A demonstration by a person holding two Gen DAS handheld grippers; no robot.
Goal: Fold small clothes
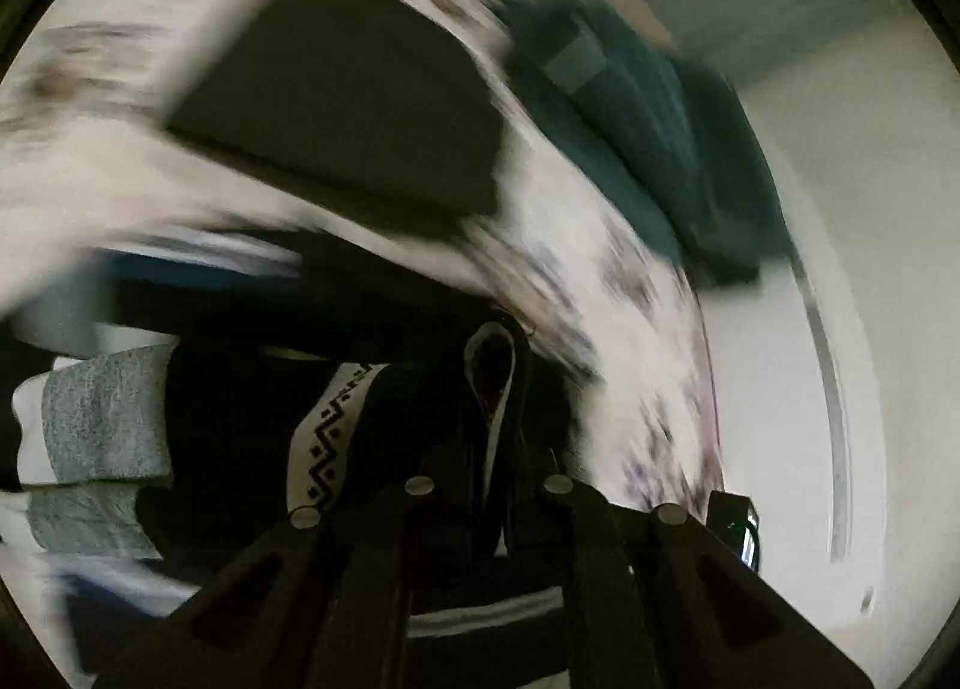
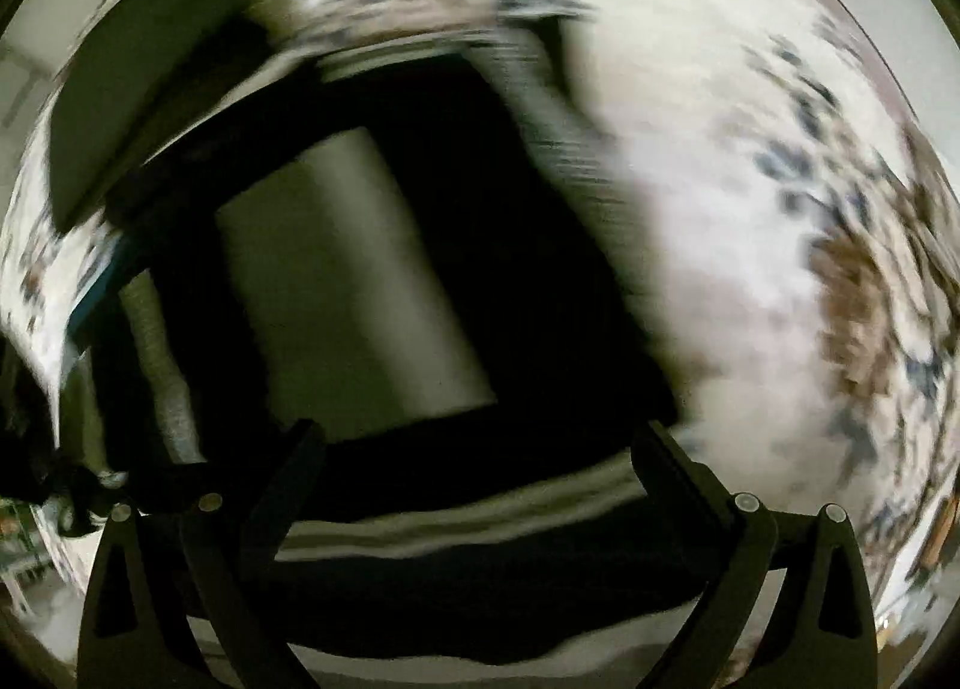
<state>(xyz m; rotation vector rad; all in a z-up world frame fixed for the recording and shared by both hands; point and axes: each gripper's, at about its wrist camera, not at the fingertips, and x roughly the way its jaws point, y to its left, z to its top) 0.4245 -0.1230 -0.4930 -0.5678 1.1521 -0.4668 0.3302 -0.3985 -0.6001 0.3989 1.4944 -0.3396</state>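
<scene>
My left gripper (image 1: 501, 383) is shut on a pinched fold of a black garment (image 1: 240, 425). That garment has white trim and a white band with a black zigzag pattern (image 1: 330, 431), and it hangs to the left of the fingers. In the right wrist view my right gripper (image 2: 480, 449) stands wide open, pointing down over a black garment (image 2: 540, 269) with a pale grey panel (image 2: 354, 281) and white stripes (image 2: 468, 515). The cloth lies under and between the fingers; nothing is pinched. Both views are heavily blurred.
A floral white bed sheet (image 2: 750, 209) lies under everything. A grey-and-white folded piece (image 1: 102, 419) sits at the left. A dark flat cushion-like item (image 1: 336, 107) and a teal piece (image 1: 636, 137) lie farther off. A white wall (image 1: 840, 269) is at the right.
</scene>
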